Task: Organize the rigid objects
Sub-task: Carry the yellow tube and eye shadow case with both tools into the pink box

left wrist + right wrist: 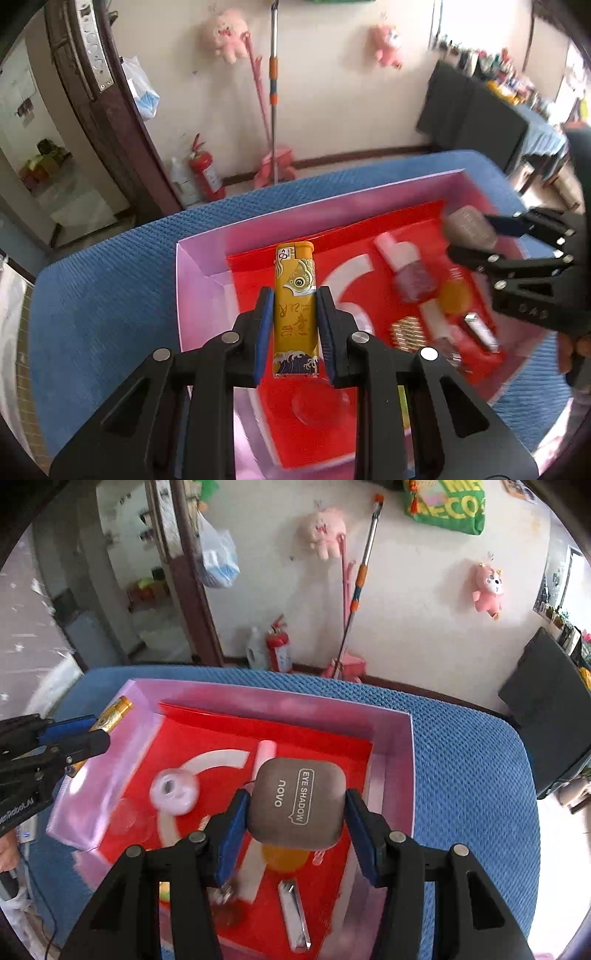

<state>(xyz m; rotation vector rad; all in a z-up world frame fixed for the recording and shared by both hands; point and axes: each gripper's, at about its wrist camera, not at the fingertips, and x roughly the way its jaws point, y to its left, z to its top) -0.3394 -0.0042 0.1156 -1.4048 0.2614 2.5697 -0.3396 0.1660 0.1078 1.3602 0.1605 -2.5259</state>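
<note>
Both tongs hold items above the pink box (399,760), nail clipper (293,915) below.

A cream wall (406,590) (2 pink plush toys (325,530) hung) behind a blue table (472,775).

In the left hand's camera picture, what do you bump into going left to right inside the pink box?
yellow lighter held by the left gripper → gold ridged piece → nail polish bottle → orange round thing → brown eye shadow case held by the right gripper
</note>
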